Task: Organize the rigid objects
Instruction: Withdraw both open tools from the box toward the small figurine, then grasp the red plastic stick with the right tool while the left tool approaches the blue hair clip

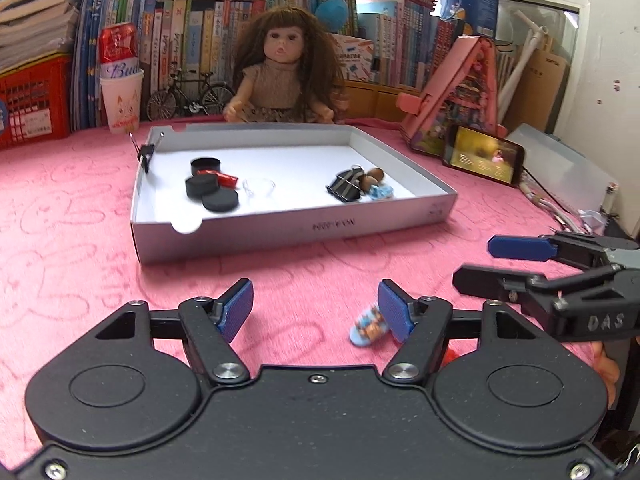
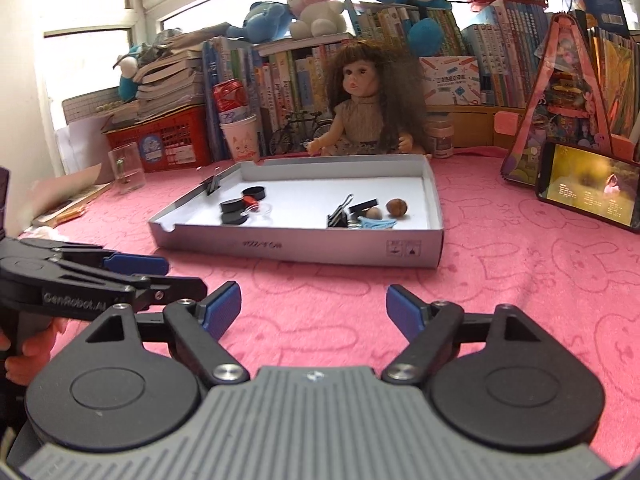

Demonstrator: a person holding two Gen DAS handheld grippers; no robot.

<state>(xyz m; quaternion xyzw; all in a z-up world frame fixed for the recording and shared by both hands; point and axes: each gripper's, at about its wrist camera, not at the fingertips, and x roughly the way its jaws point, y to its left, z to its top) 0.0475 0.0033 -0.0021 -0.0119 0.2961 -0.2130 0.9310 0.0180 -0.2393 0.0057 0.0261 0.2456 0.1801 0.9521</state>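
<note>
A grey cardboard tray (image 1: 280, 228) (image 2: 304, 246) sits on the pink cloth. In it lie black discs (image 1: 210, 190) (image 2: 234, 212), a red piece (image 1: 226, 179), a clear small dish (image 1: 259, 188), black binder clips (image 1: 345, 186) (image 2: 340, 214), brown nuts (image 1: 374, 176) (image 2: 397, 207) and a light-blue item (image 1: 382, 192) (image 2: 376, 223). A small blue patterned toy (image 1: 368, 326) lies on the cloth beside my left gripper's right finger. My left gripper (image 1: 316, 308) is open and empty. My right gripper (image 2: 314, 312) is open and empty; it also shows in the left wrist view (image 1: 500, 264).
A doll (image 1: 286, 68) (image 2: 370, 100) sits behind the tray before rows of books. A phone (image 1: 484, 158) (image 2: 588, 188) leans on a pink triangular stand (image 1: 456, 96) at the right. A paper cup (image 1: 120, 100), a red basket (image 1: 32, 108) and a glass (image 2: 126, 168) stand at the left.
</note>
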